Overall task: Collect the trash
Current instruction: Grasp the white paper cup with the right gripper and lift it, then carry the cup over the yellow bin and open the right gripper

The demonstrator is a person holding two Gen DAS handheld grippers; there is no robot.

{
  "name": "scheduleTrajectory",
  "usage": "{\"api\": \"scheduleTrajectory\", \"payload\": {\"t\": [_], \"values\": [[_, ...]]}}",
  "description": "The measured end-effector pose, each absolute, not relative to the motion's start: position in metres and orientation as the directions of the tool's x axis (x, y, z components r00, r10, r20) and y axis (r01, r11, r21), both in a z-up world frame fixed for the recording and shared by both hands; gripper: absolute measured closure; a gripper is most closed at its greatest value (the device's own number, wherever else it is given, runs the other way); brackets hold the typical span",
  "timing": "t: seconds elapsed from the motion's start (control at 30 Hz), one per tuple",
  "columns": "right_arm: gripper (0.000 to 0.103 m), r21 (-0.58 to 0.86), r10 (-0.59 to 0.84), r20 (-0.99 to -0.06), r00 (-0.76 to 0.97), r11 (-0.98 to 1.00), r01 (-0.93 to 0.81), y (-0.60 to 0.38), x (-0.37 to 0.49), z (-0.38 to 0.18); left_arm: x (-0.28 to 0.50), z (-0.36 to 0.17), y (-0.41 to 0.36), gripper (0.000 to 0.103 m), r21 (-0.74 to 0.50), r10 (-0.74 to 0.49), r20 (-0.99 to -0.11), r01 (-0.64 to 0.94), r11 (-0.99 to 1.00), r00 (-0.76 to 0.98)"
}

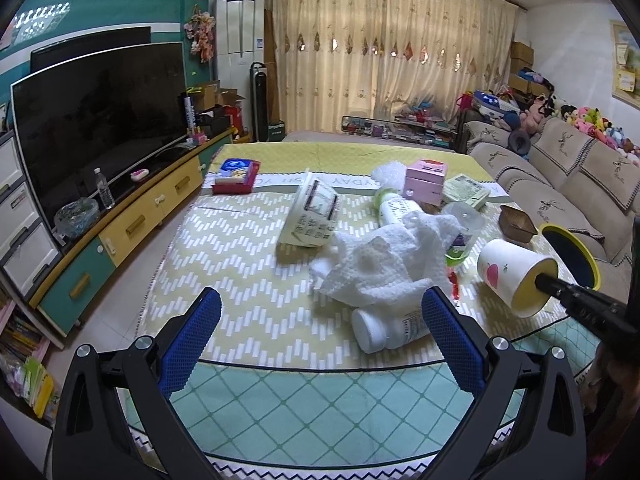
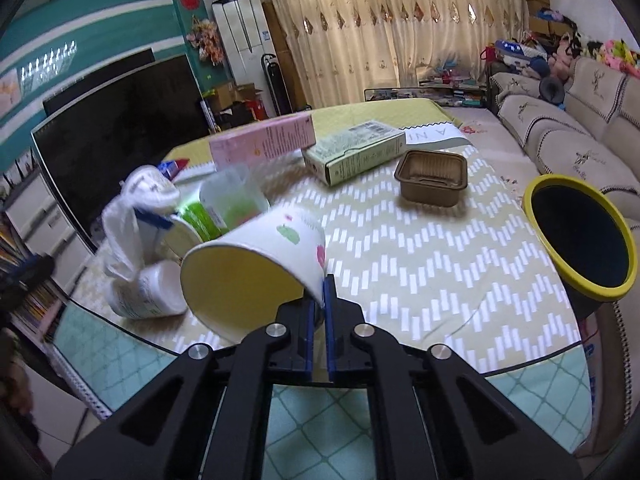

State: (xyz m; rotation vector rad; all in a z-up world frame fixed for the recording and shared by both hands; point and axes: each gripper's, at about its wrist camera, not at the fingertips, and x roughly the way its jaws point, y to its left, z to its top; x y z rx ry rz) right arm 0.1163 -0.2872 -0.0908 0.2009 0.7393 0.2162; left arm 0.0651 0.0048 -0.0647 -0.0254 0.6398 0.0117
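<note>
A living room is showing, with closed curtains (image 1: 380, 52) at the back, a television (image 1: 100, 120) on one side and a sofa (image 1: 560, 172) on the other. A surface (image 1: 240, 248) covered by a zigzag-patterned cloth is carrying the trash.

The paper cup (image 2: 256, 264), white outside with fruit prints and yellow inside, is lying tipped with its mouth toward the right wrist camera. The right gripper (image 2: 319, 300) is gripping it: its jaws are closed on the cup's rim wall, one blue pad inside the mouth and one outside. In the left wrist view the same cup (image 1: 516, 276) is showing with the black gripper tip entering its mouth.

Just beside the cup, away from the sofa, a crumpled white paper towel (image 1: 384, 264) is resting over a white bottle (image 1: 384, 330). A clear plastic cup (image 1: 464, 232) is lying between the towel and the paper cup. Beyond the cup a brown plastic tray (image 2: 432, 178), a green carton (image 2: 356, 152) and a pink box (image 2: 264, 142) are standing. On the cup's sofa side a yellow-rimmed bin (image 2: 580, 232) is opening toward the surface.

The left gripper (image 1: 320, 320) is hovering before the towel with its jaws wide open, holding nothing.
</note>
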Motion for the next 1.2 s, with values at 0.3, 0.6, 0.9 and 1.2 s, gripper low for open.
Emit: {"api": "scheduleTrajectory", "payload": {"t": [0.3, 0.6, 0.9, 1.2], "values": [[0.099, 0.309, 0.155, -0.579, 0.801, 0.950, 0.039, -0.375, 0.115, -0.061, 0.071, -0.059, -0.024, 0.004, -0.006, -0.078, -0.543, 0.090, 0.996, 0.836], [0.098, 0.218, -0.143, -0.694, 0.706, 0.893, 0.395, -0.505, 0.171, -0.096, 0.102, -0.063, -0.052, 0.004, -0.002, -0.119, -0.571, 0.144, 0.990, 0.812], [0.092, 0.179, -0.189, -0.781, 0.595, 0.845, 0.504, -0.559, 0.218, -0.139, 0.126, -0.071, -0.053, 0.004, -0.006, -0.112, -0.608, 0.137, 0.991, 0.786], [0.069, 0.195, -0.180, -0.779, 0.600, 0.840, 0.506, -0.570, 0.221, -0.142, 0.142, -0.077, -0.058, 0.004, -0.020, -0.162, -0.634, 0.194, 0.981, 0.756]]}}
